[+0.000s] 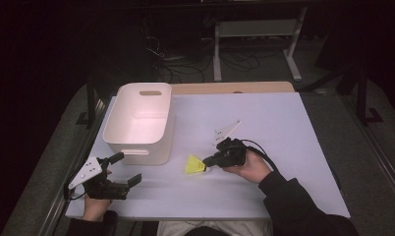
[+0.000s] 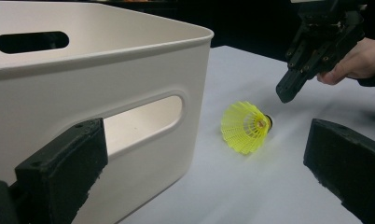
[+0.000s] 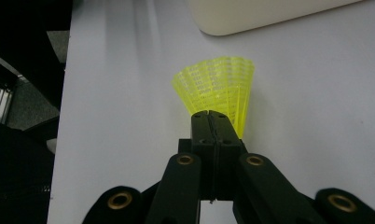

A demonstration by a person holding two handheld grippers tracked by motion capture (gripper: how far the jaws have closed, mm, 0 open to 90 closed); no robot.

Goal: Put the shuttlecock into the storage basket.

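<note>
A yellow plastic shuttlecock (image 1: 194, 164) (image 2: 244, 127) (image 3: 218, 86) lies on its side on the white table (image 1: 264, 113), just right of a white bin (image 1: 139, 123) (image 2: 106, 70) with handle slots. My right gripper (image 1: 208, 161) (image 2: 288, 93) (image 3: 209, 116) is shut with its jaws pressed together and nothing between them. Its tip hovers just above and behind the shuttlecock's cork end, apart from it. My left gripper (image 1: 128, 168) (image 2: 204, 135) is open at the table's front left, its jaws wide apart, facing the bin's near wall and the shuttlecock.
The bin (image 3: 260, 14) stands at the table's left and looks empty inside. A wooden strip (image 1: 235, 87) runs along the table's far edge. Beyond it are a white table frame (image 1: 257, 29) and cables on a dark floor.
</note>
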